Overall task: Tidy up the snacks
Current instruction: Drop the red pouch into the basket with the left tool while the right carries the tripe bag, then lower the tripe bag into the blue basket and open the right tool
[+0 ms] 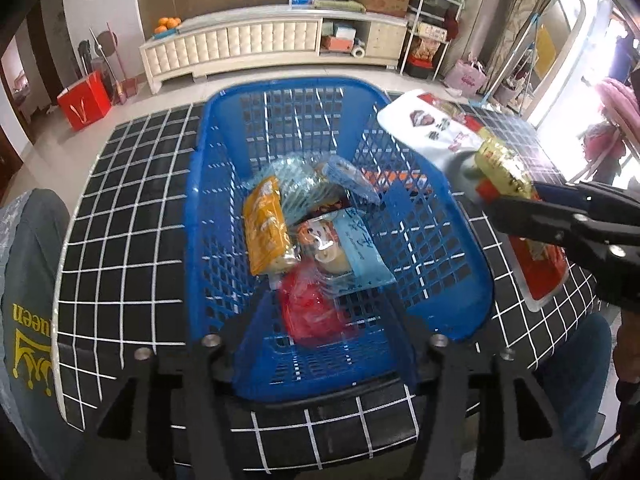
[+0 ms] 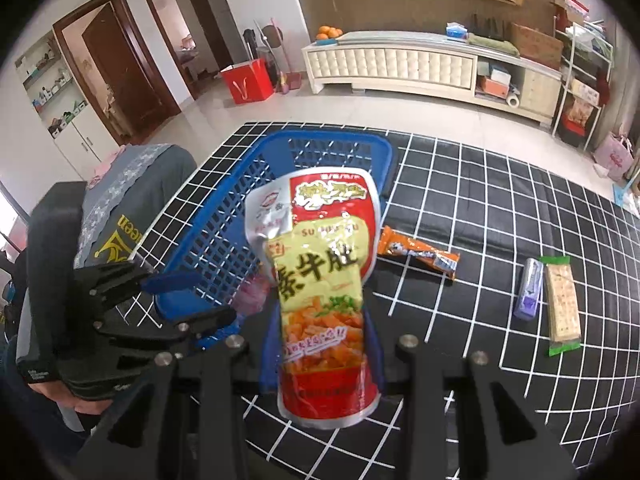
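A blue mesh basket (image 1: pixel 224 184) stands on the black grid-patterned table (image 1: pixel 132 184) and holds several snack packs. My left gripper (image 1: pixel 328 340) hangs over its near end, open. A blurred red packet (image 1: pixel 308 312) lies between and below its fingers, and the pads are not pressing it. My right gripper (image 2: pixel 322 344) is shut on a large red, yellow and white pouch (image 2: pixel 320 280), holding it upright just right of the basket (image 2: pixel 224 240). In the left wrist view the same pouch (image 1: pixel 436 128) sticks out of the right gripper (image 1: pixel 520 200) over the basket's right rim. The left gripper (image 2: pixel 204 300) appears at the basket's near corner.
On the table right of the basket lie an orange bar (image 2: pixel 418 256), a purple packet (image 2: pixel 530 292) and a green-edged cracker pack (image 2: pixel 562 304). A chair with a grey printed cover (image 1: pixel 28 280) stands at the table's left edge. A white cabinet (image 1: pixel 260 44) lines the far wall.
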The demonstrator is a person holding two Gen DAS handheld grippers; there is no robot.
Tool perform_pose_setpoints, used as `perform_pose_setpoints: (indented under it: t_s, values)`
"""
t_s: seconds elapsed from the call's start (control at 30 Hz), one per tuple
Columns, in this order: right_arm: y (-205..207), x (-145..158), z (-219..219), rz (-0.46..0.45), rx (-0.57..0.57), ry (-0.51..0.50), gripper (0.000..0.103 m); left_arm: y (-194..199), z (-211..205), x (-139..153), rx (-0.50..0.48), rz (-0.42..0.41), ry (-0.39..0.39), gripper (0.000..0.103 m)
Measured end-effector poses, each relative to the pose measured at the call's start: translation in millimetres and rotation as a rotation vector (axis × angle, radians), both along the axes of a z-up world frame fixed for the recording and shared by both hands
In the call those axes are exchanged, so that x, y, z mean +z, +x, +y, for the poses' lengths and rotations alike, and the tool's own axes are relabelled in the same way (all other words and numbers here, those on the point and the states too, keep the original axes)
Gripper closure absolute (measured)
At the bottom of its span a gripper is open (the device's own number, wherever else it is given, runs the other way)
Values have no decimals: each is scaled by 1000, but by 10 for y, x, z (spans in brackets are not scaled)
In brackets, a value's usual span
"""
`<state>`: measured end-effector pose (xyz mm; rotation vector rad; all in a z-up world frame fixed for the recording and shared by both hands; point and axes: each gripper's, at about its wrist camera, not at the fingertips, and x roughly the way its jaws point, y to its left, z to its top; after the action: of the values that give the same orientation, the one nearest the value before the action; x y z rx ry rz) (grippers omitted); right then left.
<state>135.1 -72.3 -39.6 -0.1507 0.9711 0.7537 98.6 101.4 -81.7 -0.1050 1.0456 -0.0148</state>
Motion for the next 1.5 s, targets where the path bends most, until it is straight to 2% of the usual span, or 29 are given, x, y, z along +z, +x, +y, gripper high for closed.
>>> perform_pose_setpoints:
  t_s: [0.3,0.47,0.77,0.87,1.1,1.27,1.37,1.43,1.5]
  values:
    - [-65,177,221,-40,35,-4,62,-179,253,348,52,-101,1,42]
    - [-31,157,458,-41,62,-11,62,-228,415,405,85,-116,20,42]
    - [27,-167,868,-27,151,-102,62,-232,687,213,136,-90,5,42]
    - [13,-329,988,-34,207,-162,62,-227,741,109,140,-75,-10,42]
    - [45,-630,1076,-8,326,-269,61,-241,816,-45,142,-59,-25,42]
    - [31,-654,1086,22,350,-261,60,-217,811,-71,150,-51,-35,42]
    - [-34,-659,1113,21,368,-278,53,-213,759,-52,140,-54,-25,42]
    - [-83,-627,1116,-19,359,-292,42,-222,720,-40,134,-53,-16,42]
    - [-97,-566,1073,-18,345,-274,36,-244,691,-28,127,-55,-10,42]
